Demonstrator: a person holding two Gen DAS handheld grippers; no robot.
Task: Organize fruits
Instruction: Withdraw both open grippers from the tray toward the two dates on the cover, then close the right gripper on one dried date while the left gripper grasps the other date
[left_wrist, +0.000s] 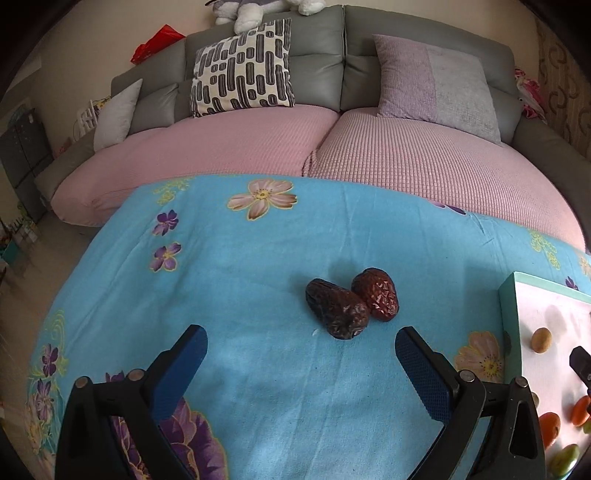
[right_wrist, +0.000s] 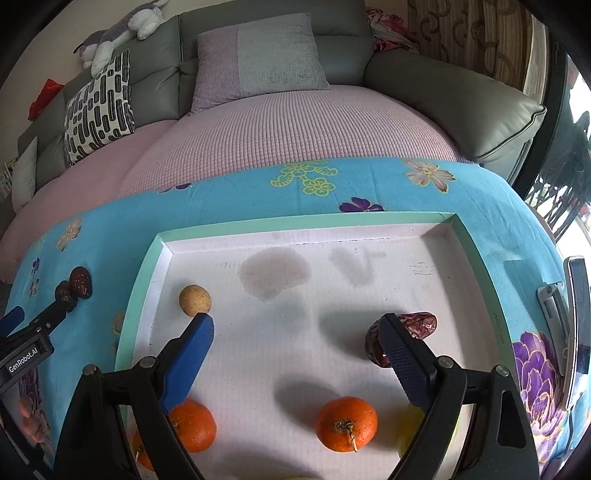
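Left wrist view: two wrinkled dark dates touching on blue cloth; left gripper spread, empty; right gripper likewise.

The left gripper is hovering over the blue flowered cloth, its jaws standing wide apart; two wrinkled dates are lying touching just ahead of it; a green-rimmed tray is sitting at the right, holding small fruits.
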